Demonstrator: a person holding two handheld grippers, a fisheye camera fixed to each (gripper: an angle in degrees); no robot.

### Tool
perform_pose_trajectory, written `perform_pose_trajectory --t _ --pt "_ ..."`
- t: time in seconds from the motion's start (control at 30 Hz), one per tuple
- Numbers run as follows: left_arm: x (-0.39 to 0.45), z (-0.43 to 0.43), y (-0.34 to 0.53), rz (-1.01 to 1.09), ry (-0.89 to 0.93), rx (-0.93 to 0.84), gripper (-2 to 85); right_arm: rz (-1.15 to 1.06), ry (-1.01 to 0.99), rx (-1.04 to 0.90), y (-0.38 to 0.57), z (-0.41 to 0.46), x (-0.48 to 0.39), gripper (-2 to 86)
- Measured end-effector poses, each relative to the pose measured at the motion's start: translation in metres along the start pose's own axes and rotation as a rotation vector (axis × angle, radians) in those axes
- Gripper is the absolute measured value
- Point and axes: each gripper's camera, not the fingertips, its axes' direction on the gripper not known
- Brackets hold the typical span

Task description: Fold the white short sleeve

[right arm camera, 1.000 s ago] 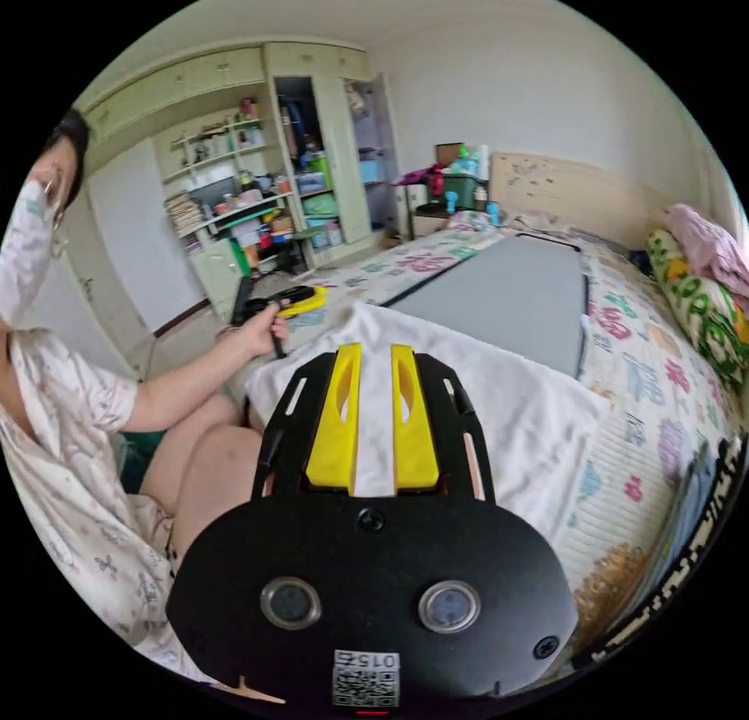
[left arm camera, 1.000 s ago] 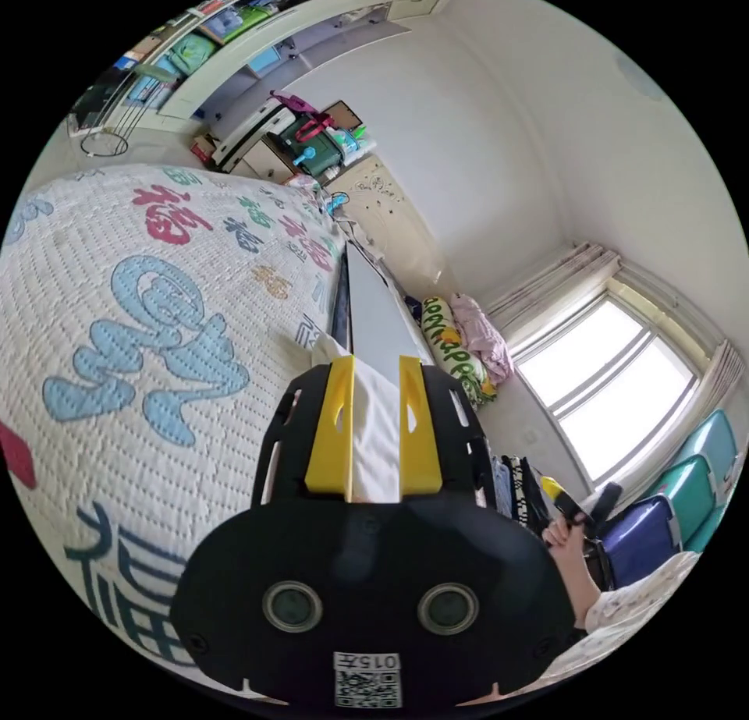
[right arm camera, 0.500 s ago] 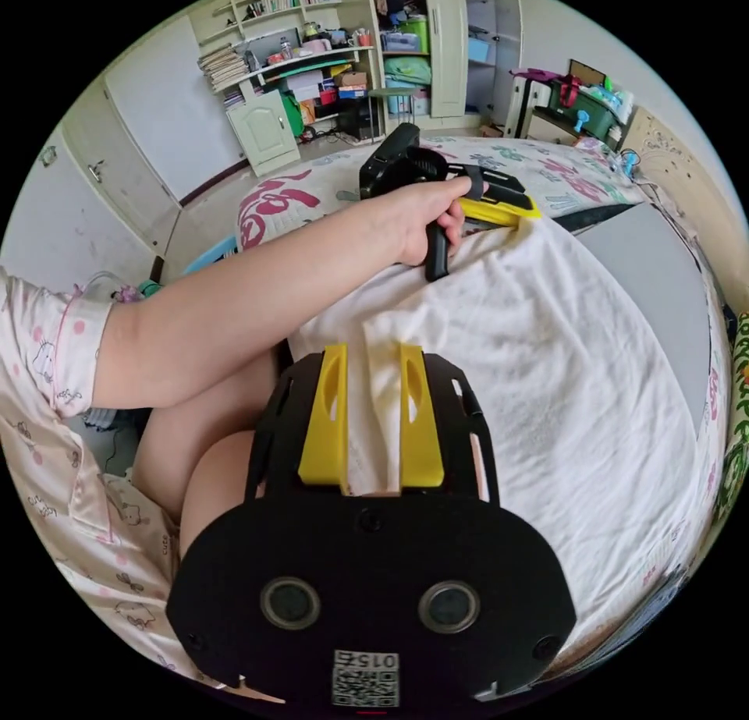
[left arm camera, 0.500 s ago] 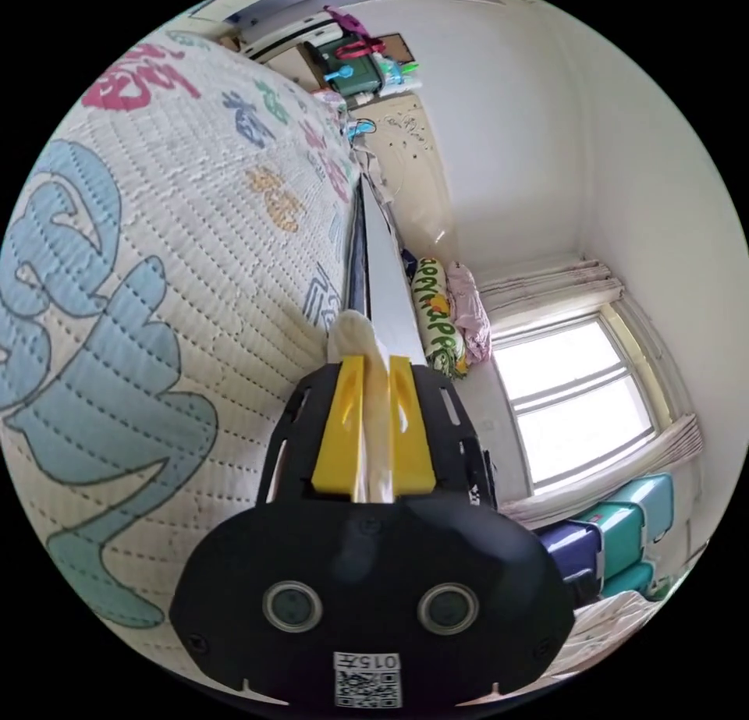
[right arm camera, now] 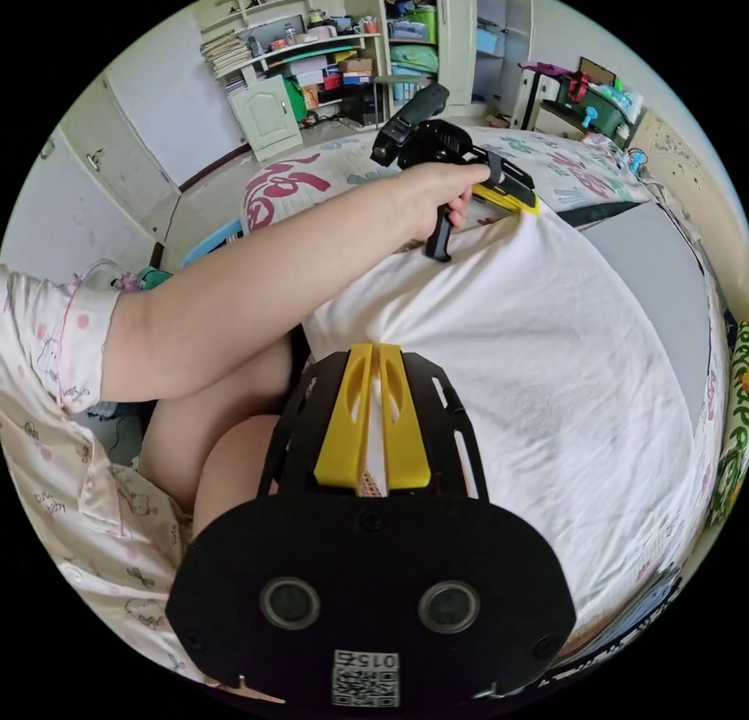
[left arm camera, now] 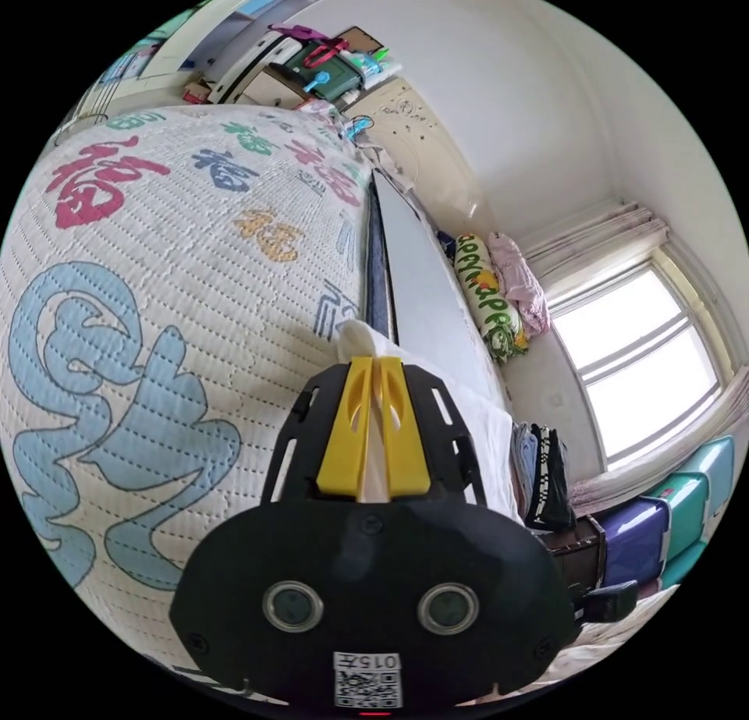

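Bedroom with a big bed [right arm camera: 328,174] under a quilted cover printed with coloured characters, a grey mat [right arm camera: 655,283] laid on top, shelves [right arm camera: 312,41] and cupboards at the far wall. White short sleeve [right arm camera: 546,361] spread over the near end of the bed, partly across the mat. Right tool [right arm camera: 373,416] clamped tight on a pinch of the near hem, cloth squeezed between both yellow jaws. Left tool [right arm camera: 507,197] in the hand [right arm camera: 437,197] further along the same edge; in the left gripper view, left tool [left arm camera: 373,431] nipped shut on a thin tuft of white fabric too.

Looks like the lift-and-carry bit of a fold. Best done by keeping both pinches level and the edge between them taut, then carrying it straight over the mat so the fold line lands square, no twisting.

Room-wise: plenty of open bed and mat ahead. Striped pillow [left arm camera: 488,299] and pink bundle [left arm camera: 523,283] well off by the window [left arm camera: 647,361]. Probably a stack of folded clothes [left arm camera: 542,470] just beside the shirt's far side, hard to say at the fisheye's edge, so worth not sweeping that way.
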Motion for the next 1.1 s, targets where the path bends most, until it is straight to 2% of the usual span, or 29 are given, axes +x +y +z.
perform_pose_trajectory --t 0.13,0.23,0.37,0.47,0.53,0.6,0.67,0.73,0.8,0.87,1.1 --pt "0.061 -0.042 -0.019 0.074 -0.071 0.011 0.5 -0.004 0.001 -0.038 0.014 0.0 -0.003 7.0" --pt "0.117 -0.087 -0.016 0.146 -0.132 0.058 1.2 -0.093 -0.056 -0.052 0.043 -0.02 -0.019 9.5" --pt "0.218 -0.169 0.023 0.321 -0.101 0.27 1.1 -0.11 -0.206 0.055 0.112 -0.067 -0.028 9.0" --pt "0.301 -0.208 0.042 0.48 -0.151 0.391 0.0 -0.034 -0.17 0.201 0.17 -0.103 -0.022 7.9" --pt "0.35 -0.216 0.053 0.564 -0.202 0.324 -0.5 0.025 -0.099 0.287 0.204 -0.12 -0.018 7.2" --pt "0.386 -0.216 0.081 0.581 -0.245 0.229 -0.6 0.14 0.056 0.358 0.238 -0.135 -0.008 6.0" --pt "0.433 -0.209 0.127 0.688 -0.42 0.234 -0.7 0.251 0.177 0.379 0.253 -0.141 0.004 4.0" --pt "0.48 -0.204 0.133 0.767 -0.577 0.239 -0.7 0.38 0.291 0.376 0.259 -0.145 0.016 1.1" --pt "0.529 -0.198 0.132 0.893 -0.635 0.202 -0.7 0.453 0.376 0.381 0.26 -0.149 0.017 0.0" --pt "0.585 -0.187 0.14 1.068 -0.697 0.143 -0.7 0.411 0.378 0.387 0.259 -0.15 0.006 -0.3" --pt "0.665 -0.156 0.144 1.194 -0.902 -0.029 -0.8 0.39 0.286 0.356 0.27 -0.145 -0.009 -0.7"
